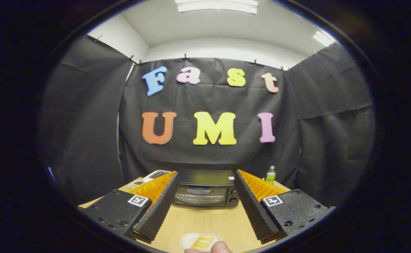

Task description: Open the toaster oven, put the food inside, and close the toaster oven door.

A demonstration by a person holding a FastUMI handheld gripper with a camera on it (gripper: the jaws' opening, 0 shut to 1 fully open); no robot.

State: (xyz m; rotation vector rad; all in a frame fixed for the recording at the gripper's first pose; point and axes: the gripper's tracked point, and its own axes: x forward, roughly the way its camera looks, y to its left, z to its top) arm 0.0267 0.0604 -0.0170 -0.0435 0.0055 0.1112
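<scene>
A fingertip [215, 248] of a person rests at the near edge of the counter [205, 219], touching a small pale dish [191, 239] that holds a yellow piece of food [202, 241]. The tongs [205, 191] are spread wide and hold nothing; the dish lies on the counter low in the gap between their two fingers, nearer the camera than the fingertips. Beyond the fingertips, and seen between them, stands the toaster oven [205, 191], black, with its glass door [200, 196] shut and two knobs [232, 196] to the right of the door. To the left of the toaster oven lies a flat white device [158, 174]; to its right, near the booth wall, stands a small green bottle [270, 174]. Judged from this arrangement, no step of the task is complete: the door is not yet opened, the food is still outside, well short of the toaster oven, and opening, loading and closing all remain.
</scene>
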